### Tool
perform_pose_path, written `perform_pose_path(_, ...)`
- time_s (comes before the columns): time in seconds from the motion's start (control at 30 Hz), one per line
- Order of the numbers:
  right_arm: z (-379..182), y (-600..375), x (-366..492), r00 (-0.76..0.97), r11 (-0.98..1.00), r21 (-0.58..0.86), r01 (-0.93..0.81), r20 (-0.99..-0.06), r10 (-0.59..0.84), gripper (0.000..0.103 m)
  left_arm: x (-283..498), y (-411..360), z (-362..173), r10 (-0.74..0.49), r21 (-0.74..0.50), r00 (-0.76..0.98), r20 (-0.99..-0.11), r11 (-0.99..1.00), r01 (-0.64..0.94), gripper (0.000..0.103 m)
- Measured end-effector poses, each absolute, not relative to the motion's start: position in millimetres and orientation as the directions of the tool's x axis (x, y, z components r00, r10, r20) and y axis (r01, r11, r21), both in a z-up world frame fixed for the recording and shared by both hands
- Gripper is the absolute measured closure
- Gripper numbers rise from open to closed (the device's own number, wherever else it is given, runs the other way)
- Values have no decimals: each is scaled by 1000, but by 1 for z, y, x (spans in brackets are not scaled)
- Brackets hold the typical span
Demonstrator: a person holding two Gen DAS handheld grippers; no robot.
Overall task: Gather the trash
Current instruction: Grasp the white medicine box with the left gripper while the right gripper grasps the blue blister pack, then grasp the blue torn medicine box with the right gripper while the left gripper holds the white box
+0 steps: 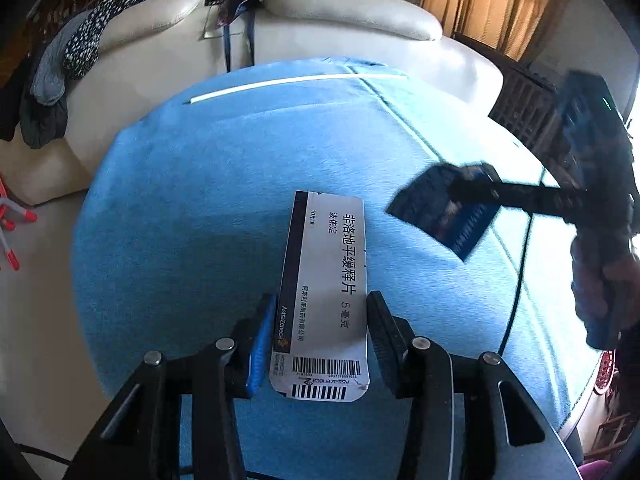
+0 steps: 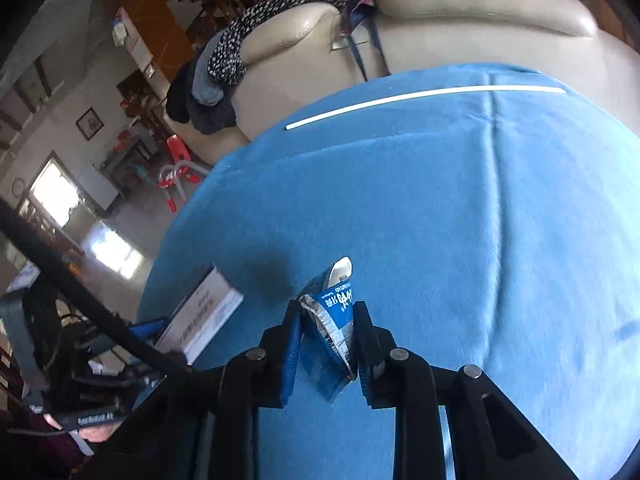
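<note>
A white medicine box [image 1: 324, 280] with black print and a barcode lies lengthwise between the fingers of my left gripper [image 1: 320, 300], which is shut on its two long sides just over the blue cloth [image 1: 192, 208]. To the right, my right gripper [image 1: 472, 190] carries a dark blue packet [image 1: 436, 216] in the air. The right wrist view shows that blue foil packet [image 2: 334, 320], crumpled and torn at the top, pinched between the pads of the right gripper [image 2: 327, 307]. The white box [image 2: 204, 314] and the left gripper's blue pad [image 2: 144, 330] appear at lower left there.
The blue cloth covers a table with a thin white rod [image 1: 296, 83] lying near its far edge. Behind it stands a cream sofa [image 1: 344, 16] draped with dark clothes [image 1: 76, 48]. A black cable [image 1: 520, 264] runs over the cloth's right side. Red toys [image 1: 10, 236] sit on the floor.
</note>
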State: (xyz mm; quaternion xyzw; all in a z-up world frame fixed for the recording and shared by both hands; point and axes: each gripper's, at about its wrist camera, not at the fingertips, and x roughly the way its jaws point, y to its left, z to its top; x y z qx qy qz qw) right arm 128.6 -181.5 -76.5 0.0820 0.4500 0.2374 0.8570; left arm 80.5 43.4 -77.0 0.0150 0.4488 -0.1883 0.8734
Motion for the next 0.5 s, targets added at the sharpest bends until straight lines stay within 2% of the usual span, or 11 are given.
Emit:
perform_pose_path(0.27,-80,-251,48,480,859,499,-115,-729,488,75,65,8,-70,-360,-140,492,-793,893,427,56)
perform_pose_path(0.37,-84,-283,16,507,880,474,-16,-755,416,72,58,-10,-74,-361,-128,471,-804,881,456,56)
perform_pose_path(0.4,-85,-291,7,517,893,449,11,-767,379,60,54,-16,-74,-362,-124,466,-807,876,466,56)
perform_pose_path(0.43,-85,-298,-2,529,895,444,34,-768,361,33,51,-22,-74,-360,-115,463,-810,872,476,56)
perform_pose_path(0.47,-84,-307,-11,549,895,443,57,-763,343,24,47,-26,-73,-359,-110,461,-812,869,483,56)
perform_pose_path(0.5,-81,-313,-21,585,902,425,75,-751,306,22,45,-28,-73,-359,-107,460,-812,866,488,56)
